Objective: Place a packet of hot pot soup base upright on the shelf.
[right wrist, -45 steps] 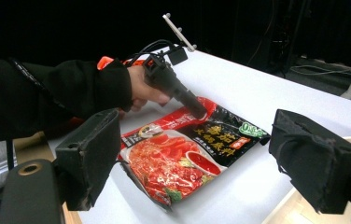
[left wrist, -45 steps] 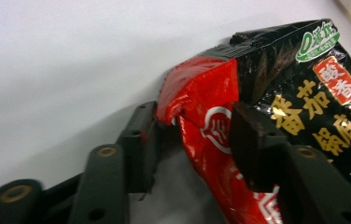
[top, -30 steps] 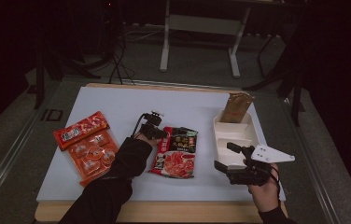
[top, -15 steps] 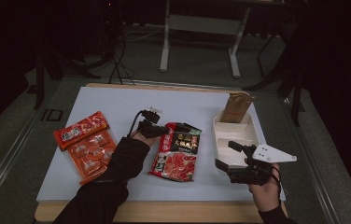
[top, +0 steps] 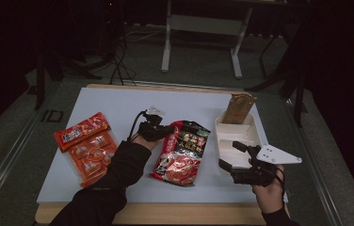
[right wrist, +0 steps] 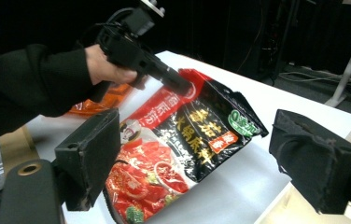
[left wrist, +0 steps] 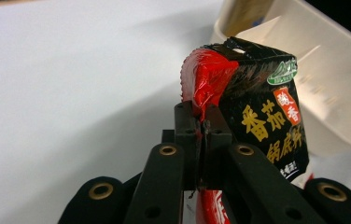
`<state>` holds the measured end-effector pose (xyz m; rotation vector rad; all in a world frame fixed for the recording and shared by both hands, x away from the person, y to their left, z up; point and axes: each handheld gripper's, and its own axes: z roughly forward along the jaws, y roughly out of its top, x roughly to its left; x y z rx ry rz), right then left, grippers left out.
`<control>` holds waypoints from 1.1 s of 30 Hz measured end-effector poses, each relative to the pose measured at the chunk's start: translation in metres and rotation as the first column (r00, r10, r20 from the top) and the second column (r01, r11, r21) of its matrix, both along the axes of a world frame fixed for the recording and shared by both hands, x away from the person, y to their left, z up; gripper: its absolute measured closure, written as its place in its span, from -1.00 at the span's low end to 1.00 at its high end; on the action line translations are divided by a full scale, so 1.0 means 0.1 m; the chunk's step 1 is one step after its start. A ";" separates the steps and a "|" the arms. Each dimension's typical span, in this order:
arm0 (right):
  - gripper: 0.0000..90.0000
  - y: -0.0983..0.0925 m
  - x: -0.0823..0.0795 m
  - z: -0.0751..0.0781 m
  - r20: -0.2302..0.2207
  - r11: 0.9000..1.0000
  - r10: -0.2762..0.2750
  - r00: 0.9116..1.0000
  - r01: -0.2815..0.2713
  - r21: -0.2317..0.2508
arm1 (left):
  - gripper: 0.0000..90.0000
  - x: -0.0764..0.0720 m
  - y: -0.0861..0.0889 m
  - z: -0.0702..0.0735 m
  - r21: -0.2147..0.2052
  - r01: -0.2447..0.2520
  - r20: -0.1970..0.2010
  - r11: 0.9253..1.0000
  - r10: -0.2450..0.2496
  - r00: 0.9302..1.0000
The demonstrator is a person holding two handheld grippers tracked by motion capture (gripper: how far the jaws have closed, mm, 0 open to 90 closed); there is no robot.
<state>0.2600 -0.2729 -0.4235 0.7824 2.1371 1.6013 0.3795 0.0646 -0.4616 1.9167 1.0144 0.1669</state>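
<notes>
Since the pouch [top: 181,153] is a soft, glossy foil bag, likely floppy and slick with contents that sag, a flat sealed edge or corner looks the best hold. Pouch sits mid-table [top: 118,103], at 9 o'clock from the white tray [top: 222,127], top edge raised. Left gripper [left wrist: 201,122]: jaws pinched tight on the red top corner, at 10 o'clock of the pouch. Right gripper [right wrist: 192,161]: jaws wide, holding nothing, hovering by the tray, pads [right wrist: 89,154] clear of the pouch
</notes>
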 end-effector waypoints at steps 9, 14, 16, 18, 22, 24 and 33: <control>-0.70 -0.03 0.00 0.04 0.047 0.999 -0.027 0.999 0.029 -0.041 | 0.96 -0.16 0.04 0.09 -0.072 0.020 0.043 0.997 -0.017 0.999; -0.73 -0.02 0.00 0.03 0.019 0.999 -0.049 0.999 0.049 -0.020 | 0.96 -0.23 0.07 0.14 -0.104 0.057 0.074 0.993 -0.049 0.996; -0.75 -0.01 0.00 0.03 -0.007 1.000 -0.031 1.000 0.030 -0.003 | 0.96 -0.26 0.08 0.16 -0.116 0.074 0.087 0.990 -0.064 0.994; -0.75 0.01 -0.01 0.04 -0.005 1.000 -0.023 1.000 0.023 -0.013 | 0.96 -0.29 0.08 0.20 -0.114 0.086 0.100 0.990 -0.075 0.992; -0.76 0.05 0.00 0.05 -0.004 0.999 -0.017 1.000 0.016 -0.029 | 0.95 -0.37 0.08 0.27 -0.126 0.107 0.137 0.986 -0.089 0.987; -0.76 0.06 0.01 0.05 -0.009 1.000 -0.018 1.000 0.018 -0.016 | 0.95 -0.40 0.09 0.30 -0.140 0.115 0.148 0.983 -0.094 0.985; -0.54 0.12 0.09 0.13 -0.053 0.999 -0.023 0.998 0.022 -0.023 | 0.95 -0.55 0.07 0.45 -0.251 0.187 0.203 0.950 -0.137 0.970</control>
